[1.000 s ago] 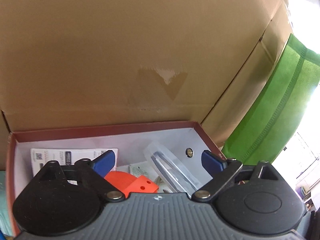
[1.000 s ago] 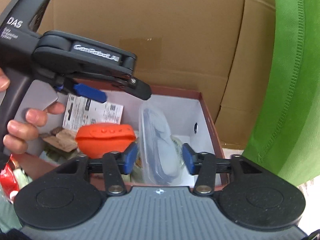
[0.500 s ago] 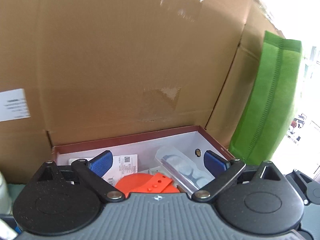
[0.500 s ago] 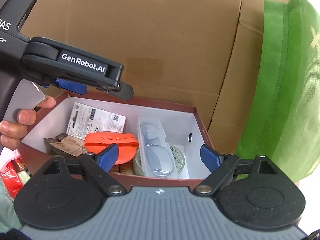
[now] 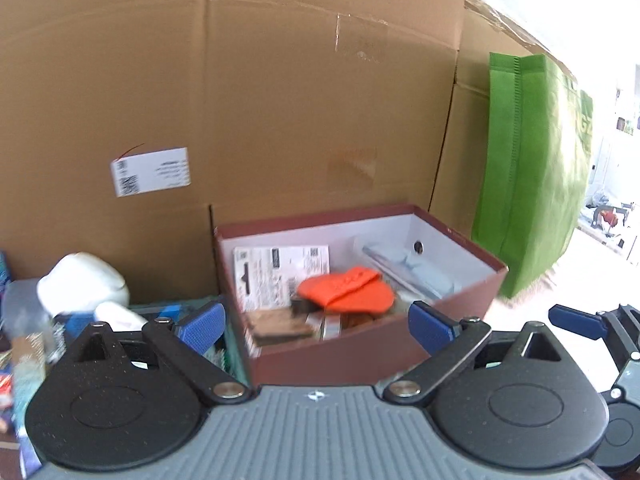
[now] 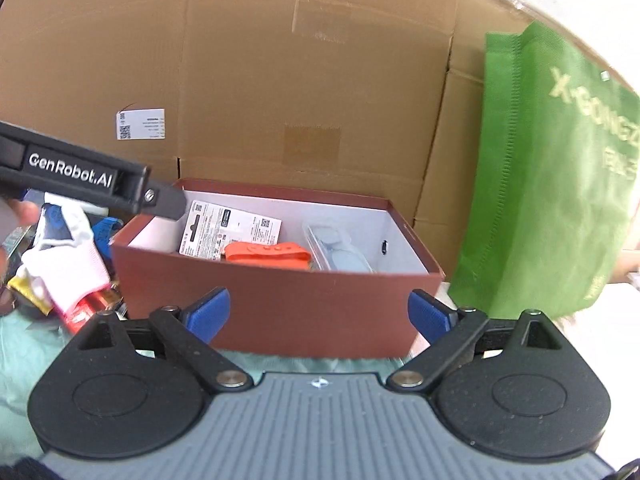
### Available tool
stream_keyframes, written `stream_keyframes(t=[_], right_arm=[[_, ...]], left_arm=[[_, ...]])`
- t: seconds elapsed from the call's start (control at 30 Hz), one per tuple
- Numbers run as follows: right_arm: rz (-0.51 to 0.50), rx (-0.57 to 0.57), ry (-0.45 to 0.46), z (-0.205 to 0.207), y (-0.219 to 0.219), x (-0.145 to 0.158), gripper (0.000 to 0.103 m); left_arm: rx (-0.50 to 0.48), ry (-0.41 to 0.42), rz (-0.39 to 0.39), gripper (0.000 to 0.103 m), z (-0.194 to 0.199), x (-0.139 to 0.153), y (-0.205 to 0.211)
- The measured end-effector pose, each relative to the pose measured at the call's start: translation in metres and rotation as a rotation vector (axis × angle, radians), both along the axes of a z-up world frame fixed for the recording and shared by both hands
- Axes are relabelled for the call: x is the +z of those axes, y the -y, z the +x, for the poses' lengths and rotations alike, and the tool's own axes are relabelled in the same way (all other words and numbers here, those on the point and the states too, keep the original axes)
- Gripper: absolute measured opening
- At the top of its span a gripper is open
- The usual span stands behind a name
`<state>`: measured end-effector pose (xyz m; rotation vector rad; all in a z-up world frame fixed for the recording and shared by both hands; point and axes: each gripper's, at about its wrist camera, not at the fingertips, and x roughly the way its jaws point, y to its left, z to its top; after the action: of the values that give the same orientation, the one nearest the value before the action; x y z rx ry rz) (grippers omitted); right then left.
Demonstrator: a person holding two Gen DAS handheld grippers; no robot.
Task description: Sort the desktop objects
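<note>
A dark red box (image 5: 360,344) with a white inside stands against the cardboard wall; it also shows in the right wrist view (image 6: 280,304). In it lie an orange case (image 5: 346,290), a printed card pack (image 5: 280,276) and a clear glasses case (image 5: 404,268). The orange case (image 6: 266,254), the card pack (image 6: 228,234) and the glasses case (image 6: 336,246) show in the right wrist view too. My left gripper (image 5: 316,324) is open and empty, in front of the box. My right gripper (image 6: 318,314) is open and empty, in front of the box's near wall.
Large cardboard boxes (image 5: 280,100) form the back wall. A green fabric bag (image 6: 548,184) stands right of the red box. Left of it lies a clutter of small items, among them a white object (image 5: 82,284), a white glove (image 6: 68,256) and a red packet (image 6: 90,306).
Both grippers have pulled back and up out of the box. The right gripper opened and let go of the clear glasses case, which now lies in the box.
</note>
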<state>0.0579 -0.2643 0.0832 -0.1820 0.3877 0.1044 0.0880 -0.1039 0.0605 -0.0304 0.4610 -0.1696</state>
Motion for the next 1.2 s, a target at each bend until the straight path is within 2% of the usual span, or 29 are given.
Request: stream_keyframes(t=[0.07, 0.37, 0.73, 1.2], right_arm=[[-0.004, -0.004, -0.005, -0.015, -0.006, -0.005, 0.098], [0.005, -0.049, -0.059, -0.053, -0.022, -0.023, 0.098], [0.040, -0.117, -0.117, -0.065, -0.029, -0.037, 0.098], [0.014, -0.099, -0.112, -0.069, -0.044, -0.033, 0.098]], left_arm=[[0.006, -0.004, 0.011, 0.101, -0.002, -0.009, 0.001], [0.016, -0.024, 0.060, 0.101, -0.038, -0.029, 0.000], [0.015, -0.094, 0.059, 0.101, -0.051, -0.048, -0.007], [-0.002, -0.127, 0.054, 0.101, -0.054, -0.051, -0.011]])
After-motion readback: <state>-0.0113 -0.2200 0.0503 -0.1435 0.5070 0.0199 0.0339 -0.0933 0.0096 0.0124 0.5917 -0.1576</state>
